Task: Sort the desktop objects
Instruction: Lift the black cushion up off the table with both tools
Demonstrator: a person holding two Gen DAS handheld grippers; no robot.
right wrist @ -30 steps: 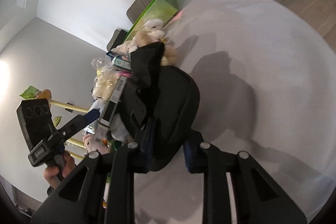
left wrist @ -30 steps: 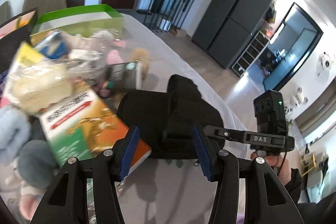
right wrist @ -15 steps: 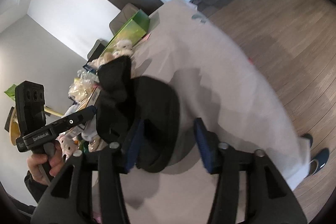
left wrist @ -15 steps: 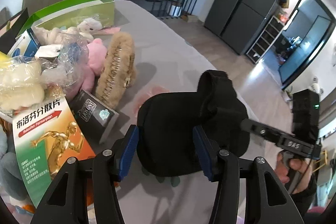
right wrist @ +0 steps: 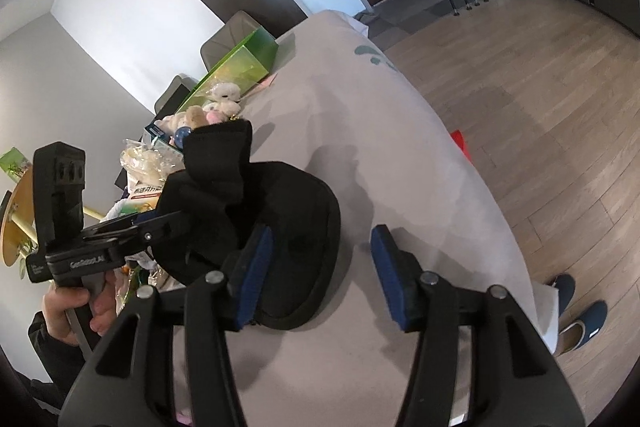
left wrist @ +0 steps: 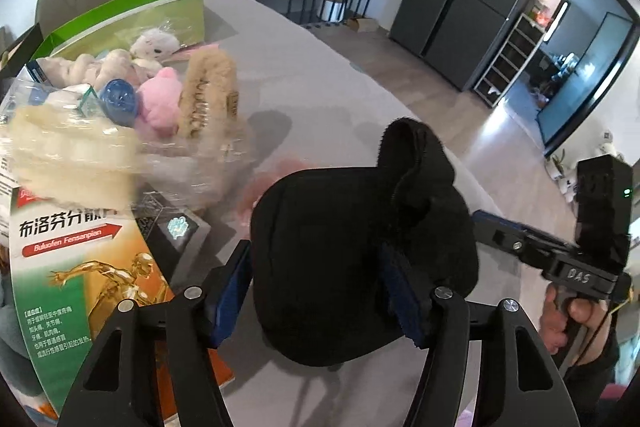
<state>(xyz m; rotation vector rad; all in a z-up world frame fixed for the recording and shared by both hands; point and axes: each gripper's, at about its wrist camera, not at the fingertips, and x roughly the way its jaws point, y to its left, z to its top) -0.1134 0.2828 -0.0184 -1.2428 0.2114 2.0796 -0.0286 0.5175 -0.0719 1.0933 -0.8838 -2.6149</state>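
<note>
A black soft pouch with its flap standing up lies on the grey tablecloth. My left gripper reaches over it from the near side. Its jaws are opening, and the pouch's body sits between the blue pads with no squeeze showing. My right gripper is open. Its left pad overlaps the pouch and its right pad hangs over bare cloth. The pouch's right rim lies between them, untouched.
A pile lies to the left: an orange-green medicine box, a plastic-wrapped cream pack, a small dark box, a pink plush, a brown furry piece and a green box. The table's edge drops to wooden floor with slippers.
My right gripper was shut on the pouch's edge, then let go and opened. The left jaws widened a little as that hand came in over the pouch, which now lies flat.
</note>
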